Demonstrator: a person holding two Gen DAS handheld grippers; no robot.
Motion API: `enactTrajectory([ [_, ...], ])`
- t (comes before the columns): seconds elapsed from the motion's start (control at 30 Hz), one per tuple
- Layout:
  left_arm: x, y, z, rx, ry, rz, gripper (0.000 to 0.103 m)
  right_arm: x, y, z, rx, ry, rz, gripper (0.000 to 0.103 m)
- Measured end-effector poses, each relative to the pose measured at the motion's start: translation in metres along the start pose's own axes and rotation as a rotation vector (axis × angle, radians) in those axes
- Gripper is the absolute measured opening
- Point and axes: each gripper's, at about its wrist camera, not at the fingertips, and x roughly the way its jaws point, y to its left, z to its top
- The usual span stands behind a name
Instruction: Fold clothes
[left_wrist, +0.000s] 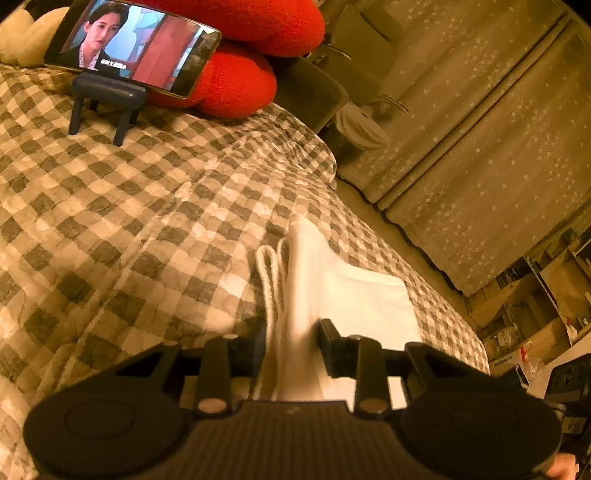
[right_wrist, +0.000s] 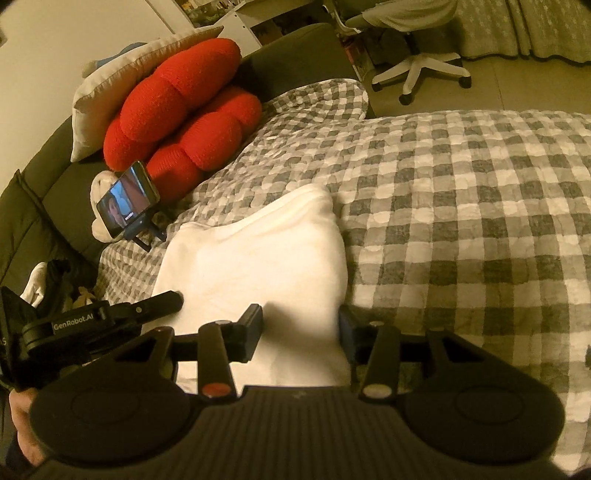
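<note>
My left gripper (left_wrist: 291, 350) clamped on white garment (left_wrist: 332, 291) edge; right gripper (right_wrist: 301, 332) jaws apart, straddling it on checked quilt (right_wrist: 461, 206). No containers. Phone on stand (left_wrist: 133, 55), red cushions (right_wrist: 192, 122) ahead.

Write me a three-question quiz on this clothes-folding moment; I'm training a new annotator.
1. True or false: the white garment lies on a checked bedspread.
2. What props up the phone? A) a dark stand B) a book C) a mug
3. What colour are the cushions behind the phone?

Key: 1 true; 2 A; 3 red.
</note>
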Motion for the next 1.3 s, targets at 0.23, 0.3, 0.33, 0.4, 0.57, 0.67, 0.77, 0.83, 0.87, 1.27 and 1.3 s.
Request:
enactTrajectory([
  [0.23, 0.004, -0.007, -0.002, 0.043, -0.016, 0.021, 0.028, 0.002, 0.003, 0.000, -0.006, -0.008, -0.005, 0.048],
  [0.3, 0.003, -0.010, -0.002, 0.058, -0.021, 0.028, 0.025, 0.002, 0.005, -0.001, -0.012, -0.012, -0.013, 0.047],
  [0.33, 0.003, -0.010, -0.003, 0.058, -0.022, 0.027, 0.023, 0.001, 0.006, -0.001, -0.016, -0.013, -0.015, 0.047],
  [0.4, 0.001, -0.009, -0.003, 0.053, -0.025, 0.024, 0.022, 0.000, 0.008, 0.000, -0.015, -0.020, -0.004, 0.047],
  [0.57, 0.004, -0.009, -0.003, 0.038, -0.020, 0.020, 0.024, 0.003, 0.002, 0.002, 0.026, -0.019, 0.001, 0.047],
  [0.67, 0.005, -0.009, -0.004, 0.036, -0.021, 0.020, 0.024, 0.004, 0.001, 0.002, 0.039, -0.021, 0.003, 0.047],
  [0.77, 0.006, -0.009, -0.004, 0.038, -0.025, 0.019, 0.023, 0.003, -0.002, 0.001, 0.058, -0.028, 0.011, 0.047],
  [0.83, 0.006, -0.009, -0.004, 0.038, -0.026, 0.018, 0.021, 0.001, 0.001, 0.000, 0.048, -0.037, -0.003, 0.038],
  [0.87, 0.006, -0.009, -0.004, 0.037, -0.026, 0.017, 0.020, 0.000, 0.003, -0.001, 0.035, -0.043, -0.019, 0.026],
  [1.27, 0.010, -0.006, -0.003, -0.007, -0.024, -0.003, 0.022, 0.005, -0.006, 0.002, 0.109, -0.047, -0.014, 0.032],
  [1.3, 0.010, -0.007, -0.004, 0.004, -0.028, 0.004, 0.022, 0.005, -0.007, 0.003, 0.114, -0.047, -0.015, 0.033],
])
